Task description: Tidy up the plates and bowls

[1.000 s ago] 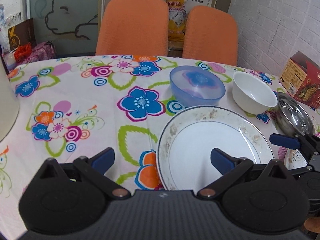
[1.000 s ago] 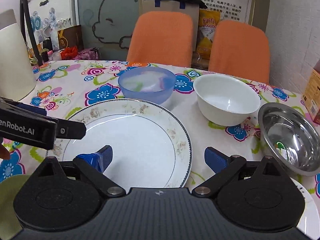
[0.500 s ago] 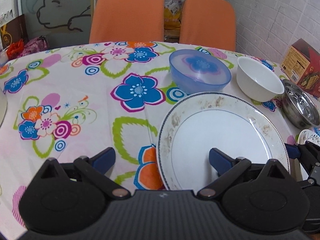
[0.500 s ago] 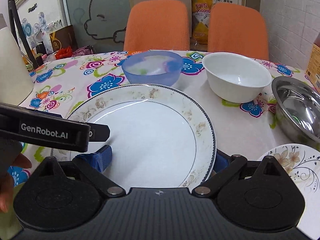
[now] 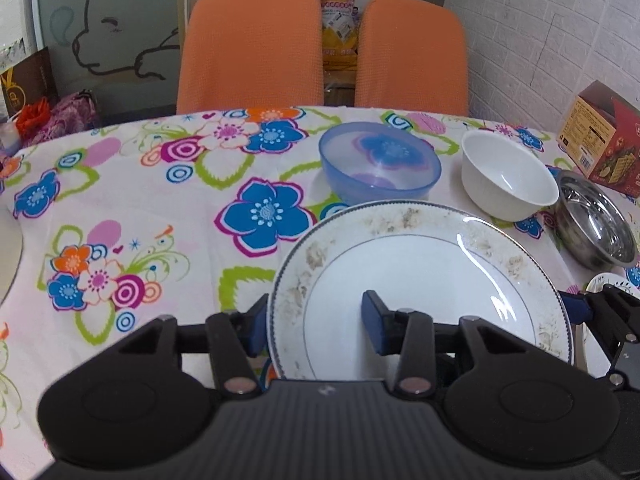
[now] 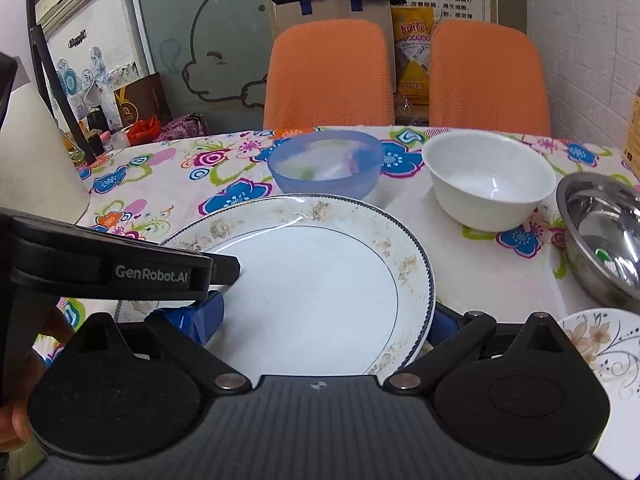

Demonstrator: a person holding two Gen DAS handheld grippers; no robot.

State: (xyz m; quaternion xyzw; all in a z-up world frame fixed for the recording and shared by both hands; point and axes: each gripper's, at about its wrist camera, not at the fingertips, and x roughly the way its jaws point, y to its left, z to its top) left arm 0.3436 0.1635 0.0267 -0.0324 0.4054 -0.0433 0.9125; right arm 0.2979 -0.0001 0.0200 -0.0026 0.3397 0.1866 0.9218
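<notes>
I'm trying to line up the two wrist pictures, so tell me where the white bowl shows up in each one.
Left wrist: the white bowl is upper right, between the blue bowl and the steel bowl.
Right wrist: the white bowl is right of centre, beyond the large plate.
Shared landmark: the two orange chairs behind the table.
</notes>
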